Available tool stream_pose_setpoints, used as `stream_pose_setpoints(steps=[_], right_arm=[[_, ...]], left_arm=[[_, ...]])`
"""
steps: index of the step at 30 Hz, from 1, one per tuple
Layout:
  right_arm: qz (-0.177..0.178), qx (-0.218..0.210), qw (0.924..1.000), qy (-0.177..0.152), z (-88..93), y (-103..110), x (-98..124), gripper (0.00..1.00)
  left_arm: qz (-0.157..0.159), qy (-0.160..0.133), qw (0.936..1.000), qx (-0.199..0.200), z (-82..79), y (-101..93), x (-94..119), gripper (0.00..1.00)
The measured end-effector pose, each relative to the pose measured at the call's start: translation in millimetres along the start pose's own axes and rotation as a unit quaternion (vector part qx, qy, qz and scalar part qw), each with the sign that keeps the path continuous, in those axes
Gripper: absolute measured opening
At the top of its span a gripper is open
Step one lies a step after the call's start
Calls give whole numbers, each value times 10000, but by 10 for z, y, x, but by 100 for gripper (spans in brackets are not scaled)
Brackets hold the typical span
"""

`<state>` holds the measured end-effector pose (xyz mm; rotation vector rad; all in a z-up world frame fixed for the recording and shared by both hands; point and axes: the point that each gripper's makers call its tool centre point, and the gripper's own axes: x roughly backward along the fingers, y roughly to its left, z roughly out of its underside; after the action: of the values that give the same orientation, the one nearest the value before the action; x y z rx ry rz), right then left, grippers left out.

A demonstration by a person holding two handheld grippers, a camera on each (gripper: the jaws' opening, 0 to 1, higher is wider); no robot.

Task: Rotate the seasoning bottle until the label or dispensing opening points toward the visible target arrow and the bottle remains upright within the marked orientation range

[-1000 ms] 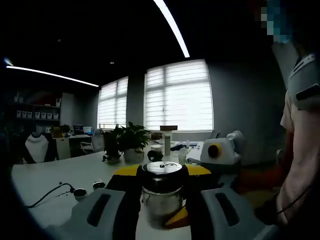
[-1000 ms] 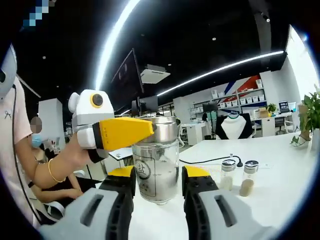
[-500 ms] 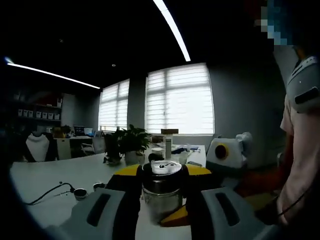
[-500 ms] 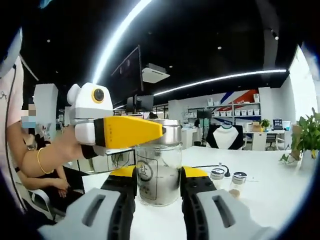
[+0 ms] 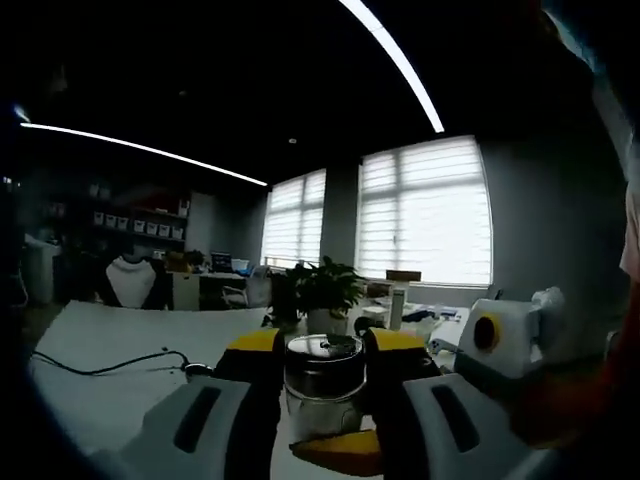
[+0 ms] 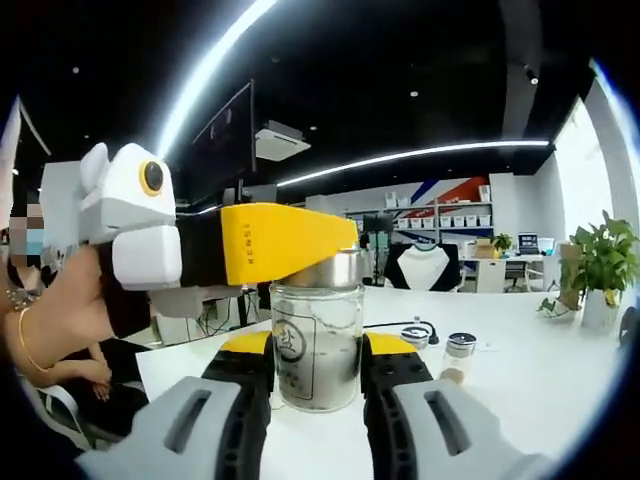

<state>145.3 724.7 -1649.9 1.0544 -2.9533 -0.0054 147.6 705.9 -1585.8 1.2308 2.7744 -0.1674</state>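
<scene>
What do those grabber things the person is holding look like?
Each gripper has two chunky light-grey jaws with dark slots and yellow-and-black tips. Seen from the right gripper view, the left gripper has a long yellow jaw with small lettering on a white body. The hand holding it wears a thin gold bracelet.

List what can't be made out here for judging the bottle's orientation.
- Target arrow and marked range: nothing on the white table reads as either.
- Label on the seasoning bottle, right gripper view: print too small to read.
- Dispensing opening: the left gripper covers the lid there; in the left gripper view the lid is dim and small.
- Bottle base: hidden between the right gripper jaws.
- Two small jars: contents too small to identify.
</scene>
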Motion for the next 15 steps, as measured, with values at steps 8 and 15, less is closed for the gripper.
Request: stream_pose_setpoints(steps=[8, 15], right_arm=[[260, 114, 9996, 2, 38, -22, -9, 31], [436, 470, 9979, 104, 89, -24, -20, 31]], left_arm=[[-715, 223, 9968, -285, 109, 4, -33, 39], [-1384, 126, 9900, -249, 165, 36, -19, 43]])
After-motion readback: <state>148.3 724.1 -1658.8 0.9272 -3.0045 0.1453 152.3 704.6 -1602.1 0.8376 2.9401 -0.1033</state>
